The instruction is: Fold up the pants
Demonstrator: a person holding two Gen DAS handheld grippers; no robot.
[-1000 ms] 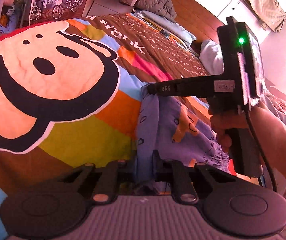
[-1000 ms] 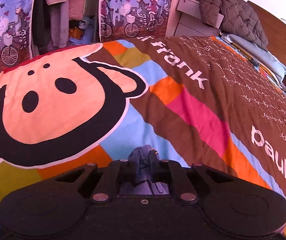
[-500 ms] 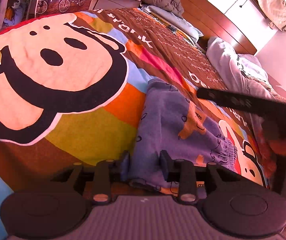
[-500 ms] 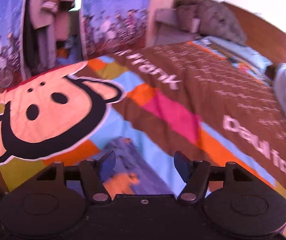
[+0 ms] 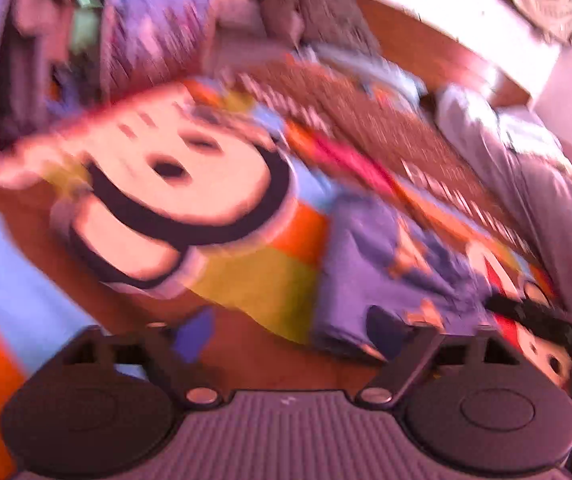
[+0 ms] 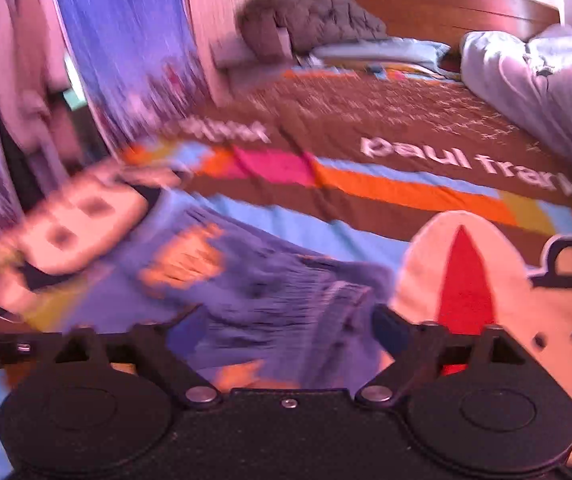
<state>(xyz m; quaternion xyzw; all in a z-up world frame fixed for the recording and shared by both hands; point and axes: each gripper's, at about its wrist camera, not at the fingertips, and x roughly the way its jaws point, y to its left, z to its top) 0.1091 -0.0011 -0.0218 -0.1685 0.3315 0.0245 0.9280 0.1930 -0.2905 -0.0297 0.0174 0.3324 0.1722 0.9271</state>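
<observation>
The folded pants (image 5: 390, 264) are left lying on the bedspread (image 5: 254, 276), both the left tongs (image 5: 290, 332) and right tongs (image 6: 282, 326) having just been spread wide, nothing pinched.

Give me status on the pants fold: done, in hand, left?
Done: pants lie folded over on the bedspread. In hand: nothing; left gripper and right gripper have just been opening, jaws wide, no cloth pinched. Left: possibly another fold from the waistband; blur hides the edges.
</observation>
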